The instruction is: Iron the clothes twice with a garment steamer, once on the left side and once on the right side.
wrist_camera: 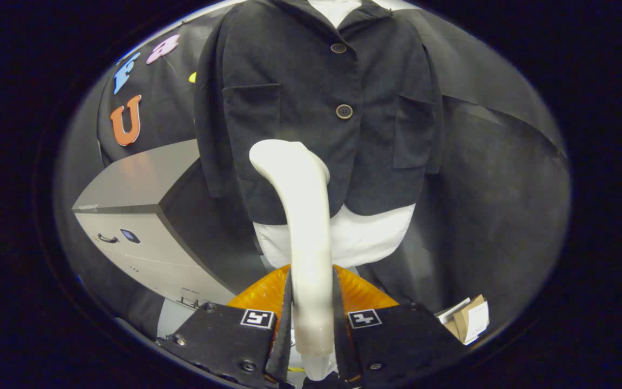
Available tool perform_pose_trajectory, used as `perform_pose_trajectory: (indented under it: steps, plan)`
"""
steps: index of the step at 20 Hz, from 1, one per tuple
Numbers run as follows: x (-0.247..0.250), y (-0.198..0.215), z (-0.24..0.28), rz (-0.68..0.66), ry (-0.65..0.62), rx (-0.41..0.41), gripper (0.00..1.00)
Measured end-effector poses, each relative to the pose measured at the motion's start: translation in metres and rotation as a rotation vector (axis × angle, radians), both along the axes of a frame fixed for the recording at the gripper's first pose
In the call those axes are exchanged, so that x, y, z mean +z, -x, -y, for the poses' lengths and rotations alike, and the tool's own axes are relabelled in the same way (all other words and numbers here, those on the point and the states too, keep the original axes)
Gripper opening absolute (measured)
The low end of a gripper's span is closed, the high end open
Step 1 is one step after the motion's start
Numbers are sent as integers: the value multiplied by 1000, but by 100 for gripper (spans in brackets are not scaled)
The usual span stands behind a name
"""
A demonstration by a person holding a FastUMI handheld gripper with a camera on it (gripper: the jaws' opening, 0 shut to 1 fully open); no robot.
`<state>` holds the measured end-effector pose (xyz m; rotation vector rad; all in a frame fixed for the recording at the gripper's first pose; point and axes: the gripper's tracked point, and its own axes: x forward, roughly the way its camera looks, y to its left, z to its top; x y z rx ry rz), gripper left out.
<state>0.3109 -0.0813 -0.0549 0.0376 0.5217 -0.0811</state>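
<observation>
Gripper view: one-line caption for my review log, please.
Fingers shut on a white steamer, its head against the lower front of a dark buttoned jacket hanging ahead.

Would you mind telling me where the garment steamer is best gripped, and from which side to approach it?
Grip the garment steamer on its long straight handle, from the rear end, one finger on each flat side. The gripper already holds it so: both fingers press the shaft low down, leaving the curved head free to face the dark jacket ahead.
</observation>
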Motion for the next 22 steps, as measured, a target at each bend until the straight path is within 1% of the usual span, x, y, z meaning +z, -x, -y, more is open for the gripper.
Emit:
perform_pose_trajectory:
  steps: [4,8,14,17,22]
  plan:
    - [16,11,7,37,-46,2,37]
    - [54,30,32,108,-91,-39,37]
    - [123,52,87,242,-135,-112,36]
    - [163,50,112,314,-159,-144,37]
    - [232,33,149,421,-182,-176,37]
